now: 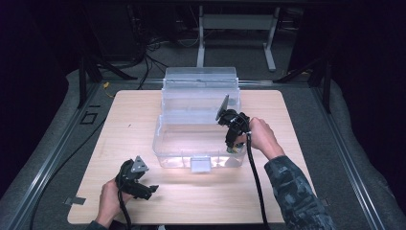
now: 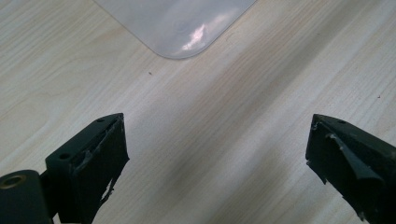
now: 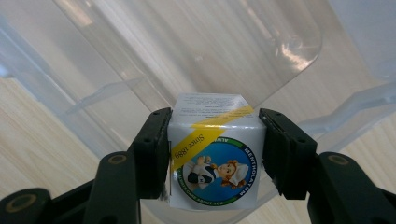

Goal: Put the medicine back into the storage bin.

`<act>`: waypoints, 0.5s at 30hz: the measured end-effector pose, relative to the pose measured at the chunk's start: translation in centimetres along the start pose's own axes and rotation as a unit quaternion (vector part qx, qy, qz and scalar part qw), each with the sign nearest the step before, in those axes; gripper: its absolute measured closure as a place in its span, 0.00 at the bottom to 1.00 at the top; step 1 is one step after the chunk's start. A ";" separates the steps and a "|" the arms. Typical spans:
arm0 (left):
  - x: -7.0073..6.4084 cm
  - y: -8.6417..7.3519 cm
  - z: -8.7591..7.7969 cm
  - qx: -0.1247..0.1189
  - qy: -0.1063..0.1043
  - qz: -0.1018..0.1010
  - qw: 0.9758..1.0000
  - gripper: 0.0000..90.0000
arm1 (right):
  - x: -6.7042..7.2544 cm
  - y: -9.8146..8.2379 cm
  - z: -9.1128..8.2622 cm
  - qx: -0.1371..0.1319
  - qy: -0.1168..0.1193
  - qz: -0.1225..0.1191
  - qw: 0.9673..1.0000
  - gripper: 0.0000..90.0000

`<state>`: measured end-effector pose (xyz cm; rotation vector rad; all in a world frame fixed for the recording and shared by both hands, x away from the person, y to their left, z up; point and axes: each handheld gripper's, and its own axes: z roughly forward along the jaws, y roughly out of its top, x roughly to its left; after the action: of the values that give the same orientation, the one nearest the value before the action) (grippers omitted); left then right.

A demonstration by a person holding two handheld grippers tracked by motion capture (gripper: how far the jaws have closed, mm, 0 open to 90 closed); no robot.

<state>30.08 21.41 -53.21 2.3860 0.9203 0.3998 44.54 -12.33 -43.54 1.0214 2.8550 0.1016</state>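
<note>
A small white box (image 3: 215, 154), printed with a round blue-and-green Mentholatum emblem and a yellow band reading "Since 1889", sits clamped between the two black jaws of the right gripper (image 3: 215, 149). The pads press flat against the box's left and right sides, and its printed face looks back toward the gripper's camera, with the far end projecting a little beyond the jaw tips.

From the high view, the right gripper (image 1: 233, 143) hangs over the near right corner of a clear plastic bin (image 1: 167, 143), pointing down into it, and the box (image 1: 233, 149) shows as a small pale shape at the jaw tips, just inside the bin's right wall. The bin's lid (image 1: 201, 76) stands tipped open at the back. The person's right hand (image 1: 261, 136) grips the tool from the right, the patterned sleeve (image 1: 292, 191) trailing toward the bottom edge.

The left gripper (image 1: 143, 189) rests low over the wooden counter (image 1: 119, 120), in front of and to the left of the bin, well apart from the box. In its own view the jaws of the left gripper (image 2: 217, 168) stand wide apart with bare wood between them, and a rounded corner of the bin (image 2: 180, 28) lies beyond.
</note>
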 end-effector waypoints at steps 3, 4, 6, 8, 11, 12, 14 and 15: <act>0.0 0.0 0.0 0.000 -0.001 -0.001 1.000 0.06 | 0.1 0.2 0.5 0.004 0.003 -0.002 1.000 0.51; 0.0 0.0 0.0 0.000 -0.001 -0.001 1.000 0.06 | 0.2 0.3 0.8 0.015 -0.010 -0.007 1.000 0.51; 0.0 0.0 0.0 -0.001 -0.001 -0.001 1.000 0.06 | 0.2 0.4 0.9 0.017 -0.008 -0.005 1.000 0.51; 0.0 -0.1 0.0 0.000 -0.001 -0.001 1.000 0.06 | 0.1 0.4 1.3 0.016 0.002 -0.005 1.000 0.51; 0.1 -0.1 0.1 0.001 -0.002 0.000 1.000 0.06 | 0.1 0.3 1.8 0.017 0.007 -0.005 1.000 0.51; 0.1 0.0 0.1 0.001 -0.002 0.000 1.000 0.06 | 0.1 0.3 2.1 0.024 0.006 -0.004 1.000 0.51; 0.1 0.0 0.1 0.002 -0.002 0.000 1.000 0.06 | 0.1 0.4 2.2 0.025 0.008 -0.005 1.000 0.51; 0.1 0.0 0.1 0.002 -0.003 0.000 1.000 0.06 | 0.0 0.5 2.4 0.037 0.017 -0.006 0.999 0.51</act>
<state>30.18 21.43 -53.31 2.3883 0.9200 0.3920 45.20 -11.89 -45.90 1.0240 2.9147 0.0127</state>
